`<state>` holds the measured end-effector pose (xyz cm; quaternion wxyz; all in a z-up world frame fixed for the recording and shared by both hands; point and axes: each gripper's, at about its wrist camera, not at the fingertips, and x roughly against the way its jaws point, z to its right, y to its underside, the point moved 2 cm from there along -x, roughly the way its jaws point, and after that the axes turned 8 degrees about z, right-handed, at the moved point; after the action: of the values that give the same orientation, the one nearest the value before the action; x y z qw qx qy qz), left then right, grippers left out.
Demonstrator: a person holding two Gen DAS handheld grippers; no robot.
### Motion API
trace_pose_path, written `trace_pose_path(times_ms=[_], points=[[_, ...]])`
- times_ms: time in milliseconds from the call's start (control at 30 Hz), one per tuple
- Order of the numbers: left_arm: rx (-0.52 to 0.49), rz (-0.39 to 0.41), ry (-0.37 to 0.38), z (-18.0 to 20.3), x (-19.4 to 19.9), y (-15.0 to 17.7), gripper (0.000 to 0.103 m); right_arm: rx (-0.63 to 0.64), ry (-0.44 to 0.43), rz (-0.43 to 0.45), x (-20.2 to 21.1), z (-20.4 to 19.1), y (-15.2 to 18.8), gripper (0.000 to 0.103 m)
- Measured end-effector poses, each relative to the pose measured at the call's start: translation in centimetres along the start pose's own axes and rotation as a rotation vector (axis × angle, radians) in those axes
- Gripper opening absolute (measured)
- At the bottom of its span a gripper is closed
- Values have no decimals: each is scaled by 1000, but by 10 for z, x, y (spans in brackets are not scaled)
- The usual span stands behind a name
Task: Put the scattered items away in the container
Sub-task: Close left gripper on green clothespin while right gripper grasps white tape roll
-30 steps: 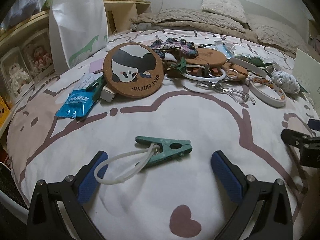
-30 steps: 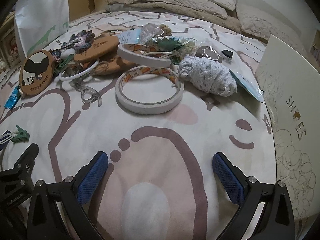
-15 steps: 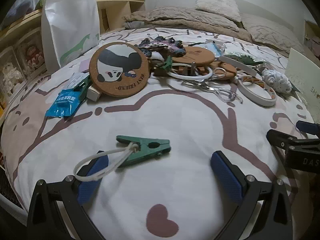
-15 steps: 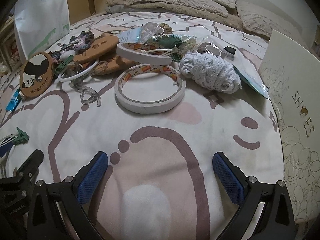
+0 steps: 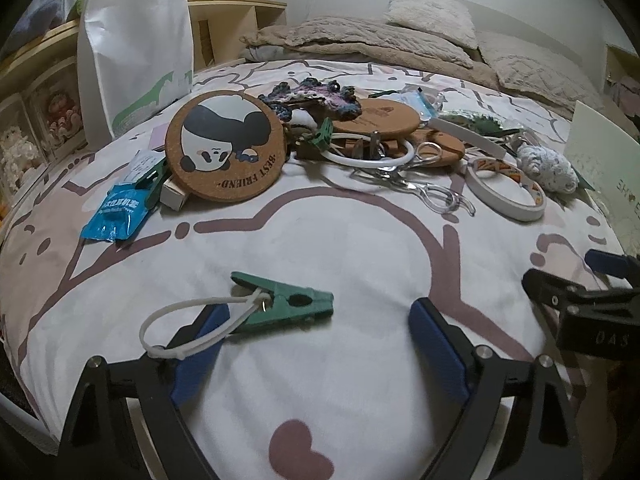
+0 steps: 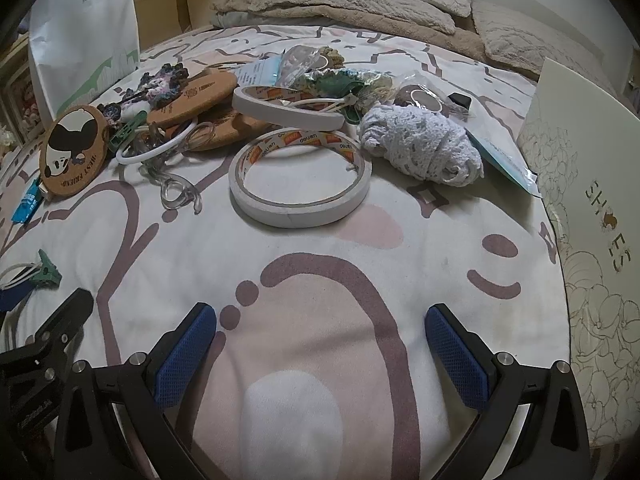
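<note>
A green clothes peg (image 5: 286,302) with a white loop lies on the patterned bedspread, just in front of my open left gripper (image 5: 318,344), near its left finger. My right gripper (image 6: 320,340) is open and empty over bare bedspread, short of a white tape roll (image 6: 300,174) and a white crochet bundle (image 6: 420,144). A cream shoebox (image 6: 580,200) marked SHOES stands at the right. The pile behind holds a panda cork coaster (image 5: 226,150), clear-handled scissors (image 5: 424,190), more cork coasters and a second tape roll (image 6: 286,108).
A white paper bag (image 5: 136,40) stands at the back left by wooden shelves. A blue sachet (image 5: 116,212) lies left of the panda coaster. Pillows and a beige blanket (image 5: 360,40) lie at the far end. The bed edge drops off at the left.
My left gripper has moved right and forward, so the peg now sits by its left finger. My right gripper has edged closer to the tape roll. Both stay open.
</note>
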<state>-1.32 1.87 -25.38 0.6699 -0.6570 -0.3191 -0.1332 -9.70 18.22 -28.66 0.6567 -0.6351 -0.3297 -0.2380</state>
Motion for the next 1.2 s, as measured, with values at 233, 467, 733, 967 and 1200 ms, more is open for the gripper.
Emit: trace_pose_path(times_ms=[233, 467, 733, 967, 1200], points=[[4, 2, -5, 1, -3, -2, 92, -3, -7, -41, -14, -1, -15, 103], [6, 5, 12, 1, -4, -4, 92, -7, 14, -64, -33, -4, -37, 103], [0, 12, 36, 2, -6, -6, 86, 9, 21, -70, -60, -7, -65, 103], [-8, 18, 65, 4, -6, -8, 73, 3, -4, -61, -72, -7, -75, 103], [-14, 26, 105, 6, -5, -10, 55, 27, 30, -38, -74, -12, -76, 103]])
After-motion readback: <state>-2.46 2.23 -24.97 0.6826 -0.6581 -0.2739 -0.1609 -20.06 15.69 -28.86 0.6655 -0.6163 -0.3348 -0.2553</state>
